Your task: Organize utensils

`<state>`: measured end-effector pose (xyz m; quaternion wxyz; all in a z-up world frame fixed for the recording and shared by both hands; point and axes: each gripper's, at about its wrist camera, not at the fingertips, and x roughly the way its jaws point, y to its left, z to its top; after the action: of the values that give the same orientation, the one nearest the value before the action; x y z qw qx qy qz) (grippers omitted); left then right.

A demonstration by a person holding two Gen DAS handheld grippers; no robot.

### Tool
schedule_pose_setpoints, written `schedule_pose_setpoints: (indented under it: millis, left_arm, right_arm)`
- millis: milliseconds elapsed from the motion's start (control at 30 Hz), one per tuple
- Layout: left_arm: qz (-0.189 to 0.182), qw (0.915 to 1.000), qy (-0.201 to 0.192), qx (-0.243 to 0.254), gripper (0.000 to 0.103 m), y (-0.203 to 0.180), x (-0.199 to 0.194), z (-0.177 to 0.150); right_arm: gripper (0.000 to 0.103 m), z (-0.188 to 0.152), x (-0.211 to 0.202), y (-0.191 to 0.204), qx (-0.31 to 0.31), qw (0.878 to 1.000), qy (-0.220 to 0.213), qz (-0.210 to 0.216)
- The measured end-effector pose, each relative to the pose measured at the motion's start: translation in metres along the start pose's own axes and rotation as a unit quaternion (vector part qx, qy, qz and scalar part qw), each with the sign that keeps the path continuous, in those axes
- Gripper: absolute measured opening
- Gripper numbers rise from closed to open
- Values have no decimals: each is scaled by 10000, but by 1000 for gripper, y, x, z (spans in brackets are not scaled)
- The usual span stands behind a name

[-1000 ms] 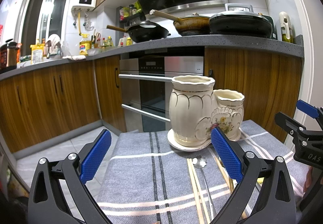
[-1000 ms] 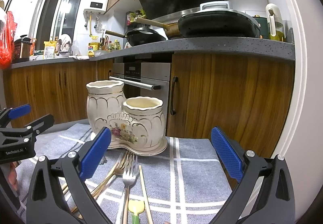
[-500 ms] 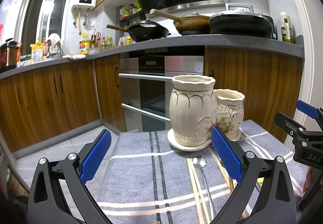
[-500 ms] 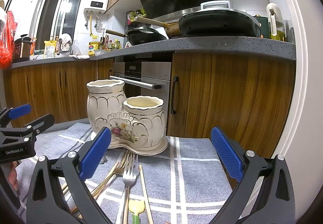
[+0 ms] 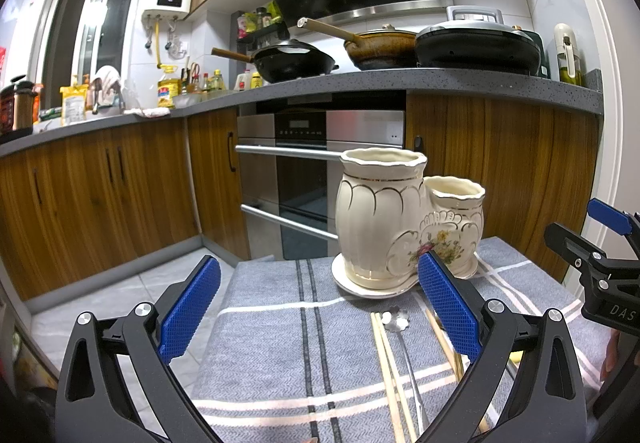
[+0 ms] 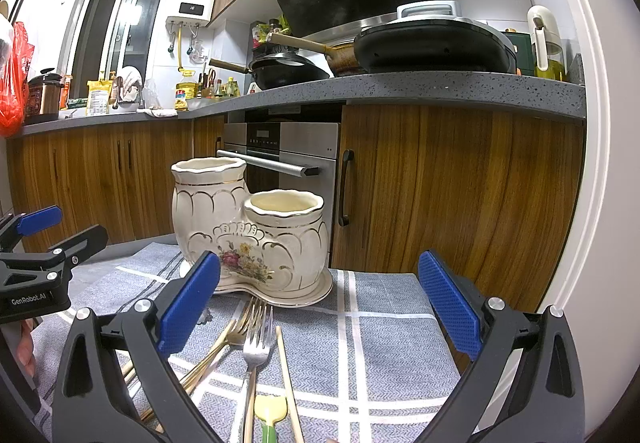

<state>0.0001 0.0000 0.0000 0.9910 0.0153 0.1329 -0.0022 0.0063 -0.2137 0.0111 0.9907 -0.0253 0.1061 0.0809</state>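
A cream two-pot ceramic utensil holder stands on its saucer on the grey striped cloth; it also shows in the right wrist view. Both pots look empty. Before it lie wooden chopsticks and a flower-headed metal spoon. The right wrist view shows a silver fork, a gold fork, a chopstick and a yellow-green utensil. My left gripper is open and empty above the cloth. My right gripper is open and empty, over the forks.
Wooden kitchen cabinets and a steel oven stand behind the table. The grey countertop holds pans and bottles. The cloth's far edge drops off close behind the holder. A white wall is at the right.
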Motion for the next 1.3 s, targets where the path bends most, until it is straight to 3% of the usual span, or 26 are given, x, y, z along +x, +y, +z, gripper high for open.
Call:
schedule_pose_setpoints:
  millis: [233,433,500,600,833,900,967,1067,1300]
  left_arm:
    - [-25,10000,44,4,98,0,0,0]
    - [-82,9984,451,319,98,-5,5,2]
    - [-53,9975,651,276,98,0,9,2]
    - [-212,9939,1082,79,98,8,17,-3]
    - [-545,9773,2042,150,94,9,40,-24]
    - [-620,9719,2251,297,85,3,43,-29]
    - [-704,9669,2416,420,67,-2,47,-33]
    - [-873,9568,2709,589,50,-12,47,-42]
    - [-1116,9478,2892,744,32,-23,34,-42]
  right_arm:
    - [98,0,0,0,30,10000,4,11]
    - [98,-1,8,-6,159,9991,368,132]
    - [98,-1,11,-14,359,9977,577,55]
    - [98,-2,16,-25,617,9942,843,272]
    - [98,-2,11,-35,685,9939,856,153]
    - [98,-2,10,-37,739,9930,901,202]
    - [98,-3,12,-38,756,9923,953,225]
    - [98,-3,15,-37,699,9918,1045,246]
    - [98,-4,16,-29,252,9935,1114,-8]
